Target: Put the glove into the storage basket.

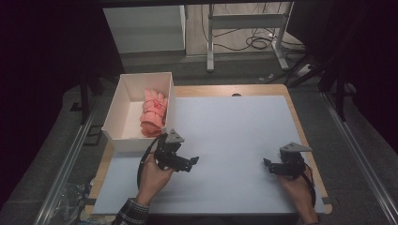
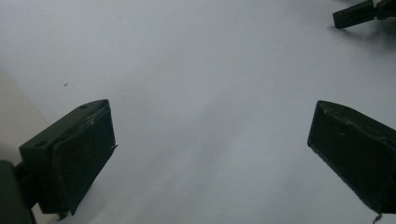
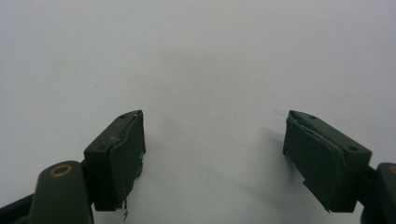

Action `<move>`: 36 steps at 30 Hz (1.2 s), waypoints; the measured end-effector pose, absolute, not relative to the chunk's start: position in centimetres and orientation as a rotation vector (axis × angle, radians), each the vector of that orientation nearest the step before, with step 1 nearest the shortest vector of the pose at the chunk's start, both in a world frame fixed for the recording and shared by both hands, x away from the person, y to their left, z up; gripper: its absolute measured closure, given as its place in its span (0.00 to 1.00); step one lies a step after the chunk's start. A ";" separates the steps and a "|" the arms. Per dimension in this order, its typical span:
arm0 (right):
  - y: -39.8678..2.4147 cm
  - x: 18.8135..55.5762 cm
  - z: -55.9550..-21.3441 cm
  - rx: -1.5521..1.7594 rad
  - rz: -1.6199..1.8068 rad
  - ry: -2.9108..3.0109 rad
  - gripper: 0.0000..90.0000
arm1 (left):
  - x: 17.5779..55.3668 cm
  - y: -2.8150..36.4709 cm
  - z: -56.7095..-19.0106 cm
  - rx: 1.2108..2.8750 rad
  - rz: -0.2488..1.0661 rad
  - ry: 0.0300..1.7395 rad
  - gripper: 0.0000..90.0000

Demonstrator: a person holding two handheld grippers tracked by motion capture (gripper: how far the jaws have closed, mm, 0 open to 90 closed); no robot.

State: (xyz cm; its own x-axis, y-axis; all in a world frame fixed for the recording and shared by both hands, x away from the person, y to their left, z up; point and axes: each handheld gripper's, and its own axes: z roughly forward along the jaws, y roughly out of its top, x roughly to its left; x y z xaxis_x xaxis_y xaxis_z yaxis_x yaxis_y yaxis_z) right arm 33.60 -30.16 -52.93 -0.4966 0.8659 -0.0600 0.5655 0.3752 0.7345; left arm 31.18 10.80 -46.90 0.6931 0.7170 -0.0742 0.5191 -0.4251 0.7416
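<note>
Counting what lies on the table [image 1: 225, 136] gives a short list: one white box [image 1: 123, 110], one pink glove [image 1: 154, 114], two grippers; the box sits at the table's far left corner, and the glove (rolled or bunched, its cuff end nearest the person) lies inside it against the right wall; the left gripper [image 1: 193, 161] hovers just in front of the box's near right corner, its two jaws spread wide apart with bare white table between them; the right gripper [image 1: 266, 163] sits well apart from it, near the table's right edge, its two jaws also standing apart and holding nothing; each gripper carries one grey three-cornered plate; two hands come in from below, one per gripper.
</note>
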 end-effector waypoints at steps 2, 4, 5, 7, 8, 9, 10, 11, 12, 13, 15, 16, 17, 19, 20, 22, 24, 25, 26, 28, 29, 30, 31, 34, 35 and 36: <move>-30.2 33.6 -52.9 1.237 0.921 2.201 0.24 | 31.3 10.3 -47.2 2.130 0.324 0.931 0.01; -30.2 33.6 -52.9 1.237 0.921 2.201 0.24 | 31.4 9.8 -47.6 2.139 0.324 0.918 0.01; -30.2 33.6 -52.9 1.237 0.921 2.202 0.24 | 31.4 9.6 -47.9 2.144 0.324 0.917 0.01; -30.2 33.6 -52.9 1.237 0.921 2.202 0.24 | 31.5 9.3 -48.3 2.152 0.323 0.913 0.01; -30.2 33.6 -52.9 1.237 0.921 2.202 0.24 | 31.5 9.2 -48.6 2.155 0.320 0.917 0.01; -30.2 33.6 -52.9 1.237 0.921 2.202 0.24 | 31.5 9.1 -48.8 2.158 0.320 0.913 0.01; -30.2 33.6 -52.9 1.237 0.921 2.201 0.24 | 31.5 9.0 -49.1 2.162 0.316 0.917 0.01; -30.2 33.6 -52.9 1.237 0.921 2.202 0.24 | 31.5 9.0 -49.3 2.166 0.316 0.915 0.01; -30.2 33.6 -52.9 1.237 0.921 2.202 0.24 | 31.5 8.9 -49.5 2.170 0.316 0.915 0.01; -30.2 33.6 -52.9 1.237 0.921 2.201 0.24 | 31.5 8.9 -49.8 2.172 0.316 0.916 0.01; -30.2 33.6 -52.9 1.238 0.921 2.201 0.24 | 31.5 8.8 -50.3 2.174 0.307 0.921 0.01; -30.2 33.6 -52.9 1.237 0.921 2.202 0.24 | 31.4 8.8 -50.5 2.175 0.303 0.923 0.01; -30.2 33.6 -52.9 1.237 0.921 2.201 0.24 | 31.4 8.8 -50.8 2.179 0.302 0.924 0.01; -30.2 33.6 -52.9 1.237 0.921 2.202 0.24 | 31.4 8.8 -51.3 2.187 0.302 0.922 0.01; -30.2 33.6 -52.9 1.238 0.921 2.201 0.24 | 31.3 8.8 -51.5 2.189 0.298 0.926 0.01; -30.2 33.6 -52.9 1.238 0.922 2.201 0.24 | 31.2 8.8 -52.0 2.191 0.298 0.936 0.01; -30.2 33.6 -52.9 1.238 0.922 2.202 0.24 | 31.1 9.0 -52.4 2.191 0.290 0.943 0.01; -30.2 33.6 -52.9 1.238 0.922 2.201 0.24 | 31.1 9.1 -52.6 2.195 0.286 0.948 0.01; -30.2 33.6 -52.9 1.237 0.922 2.202 0.24 | 31.0 9.1 -52.7 2.192 0.284 0.950 0.01; -30.2 33.6 -52.9 1.237 0.921 2.202 0.24 | 30.9 9.2 -53.1 2.199 0.283 0.956 0.01; -30.2 33.6 -52.9 1.237 0.921 2.202 0.24 | 31.0 9.3 -53.2 2.204 0.286 0.951 0.01; -30.2 33.6 -52.9 1.237 0.921 2.202 0.24 | 30.9 9.4 -53.4 2.200 0.279 0.963 0.01; -30.2 33.6 -52.9 1.237 0.921 2.202 0.24 | 30.9 9.5 -53.5 2.198 0.277 0.965 0.01; -30.2 33.6 -52.9 1.237 0.921 2.201 0.24 | 30.9 9.6 -53.9 2.203 0.272 0.976 0.01; -30.2 33.6 -52.9 1.237 0.921 2.202 0.24 | 31.0 9.6 -54.1 2.206 0.272 0.974 0.01; -30.2 33.6 -52.9 1.236 0.921 2.202 0.24 | 30.9 9.6 -54.2 2.208 0.270 0.981 0.01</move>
